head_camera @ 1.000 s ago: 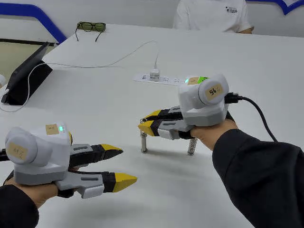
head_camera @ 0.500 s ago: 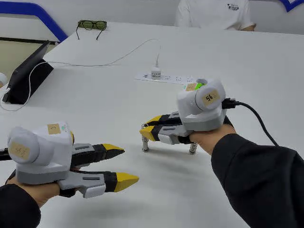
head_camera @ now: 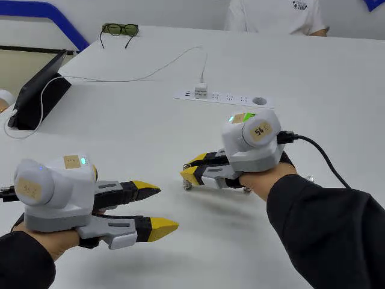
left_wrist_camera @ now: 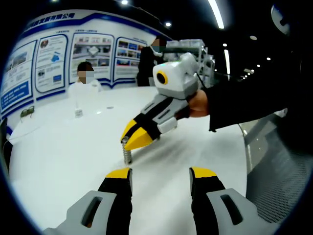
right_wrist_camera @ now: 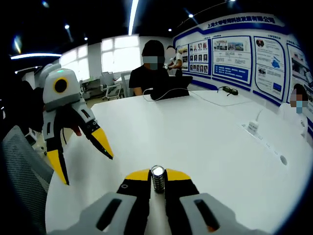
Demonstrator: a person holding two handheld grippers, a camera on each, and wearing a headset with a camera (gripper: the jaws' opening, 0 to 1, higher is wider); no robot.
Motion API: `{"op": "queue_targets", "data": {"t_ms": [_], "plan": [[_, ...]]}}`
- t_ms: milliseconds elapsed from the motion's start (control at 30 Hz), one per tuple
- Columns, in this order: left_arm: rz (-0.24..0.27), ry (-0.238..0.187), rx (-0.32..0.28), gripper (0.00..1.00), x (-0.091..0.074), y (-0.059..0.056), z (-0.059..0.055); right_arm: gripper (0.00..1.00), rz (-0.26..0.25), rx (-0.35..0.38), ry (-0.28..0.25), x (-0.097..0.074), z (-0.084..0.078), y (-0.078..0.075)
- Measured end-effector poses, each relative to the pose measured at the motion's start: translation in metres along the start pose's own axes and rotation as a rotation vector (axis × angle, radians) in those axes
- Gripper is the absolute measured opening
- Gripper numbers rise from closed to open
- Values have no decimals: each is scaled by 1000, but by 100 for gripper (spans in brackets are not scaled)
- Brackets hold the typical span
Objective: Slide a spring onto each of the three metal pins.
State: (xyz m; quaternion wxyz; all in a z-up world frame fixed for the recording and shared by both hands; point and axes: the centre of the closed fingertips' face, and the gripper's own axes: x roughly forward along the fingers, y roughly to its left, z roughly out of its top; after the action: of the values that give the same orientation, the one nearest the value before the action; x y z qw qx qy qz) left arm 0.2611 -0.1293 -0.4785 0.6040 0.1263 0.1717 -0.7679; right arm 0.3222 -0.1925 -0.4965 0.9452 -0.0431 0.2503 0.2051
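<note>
Lower left of head view: left gripper [head_camera: 166, 208] held low over the white table [head_camera: 120, 138], with yellow-tipped jaws spread wide and nothing between them; same wide gap at the bottom of the left gripper view [left_wrist_camera: 161, 173], and again at the left edge of the right gripper view [right_wrist_camera: 85, 164]. Centre of head view, a little farther out: right gripper [head_camera: 187, 169] angled down toward the tabletop, with jaws pressed in on a spring [right_wrist_camera: 157, 182] from both sides, seen bottom centre in the right gripper view [right_wrist_camera: 157, 175]. Spring seated on an upright metal pin [right_wrist_camera: 157, 171], with the shiny pin head just above the coils. Same spring [left_wrist_camera: 127, 154] noted left of centre in the left gripper view, standing on the table directly under the right gripper's tips [left_wrist_camera: 135, 139]. Foot of that pin [head_camera: 187, 186] just below the tips in head view. Second pin [head_camera: 246, 190] partly hidden under the hand, near frame centre; spring on it or not, cannot tell. Farther back, upper centre: white power strip [head_camera: 224, 97] with a plugged-in white cable [head_camera: 138, 76] trailing toward the upper left. Upper left edge: dark tablet [head_camera: 37, 90] propped up. Top left: green-tinted glasses [head_camera: 120, 28]. Top edge, right of centre: seated person in a white shirt [head_camera: 274, 15].
</note>
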Motion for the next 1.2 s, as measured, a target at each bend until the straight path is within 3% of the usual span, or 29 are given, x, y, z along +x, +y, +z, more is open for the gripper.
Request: {"op": "queue_targets", "data": {"t_ms": [600, 1200], "plan": [[7, -6, -4, 48, 0, 3, 1, 14, -10, 21, 33, -1, -11, 0], [20, -8, -3, 50, 3, 7, 2, 22, -62, 56, 13, -41, -23, 4]]}}
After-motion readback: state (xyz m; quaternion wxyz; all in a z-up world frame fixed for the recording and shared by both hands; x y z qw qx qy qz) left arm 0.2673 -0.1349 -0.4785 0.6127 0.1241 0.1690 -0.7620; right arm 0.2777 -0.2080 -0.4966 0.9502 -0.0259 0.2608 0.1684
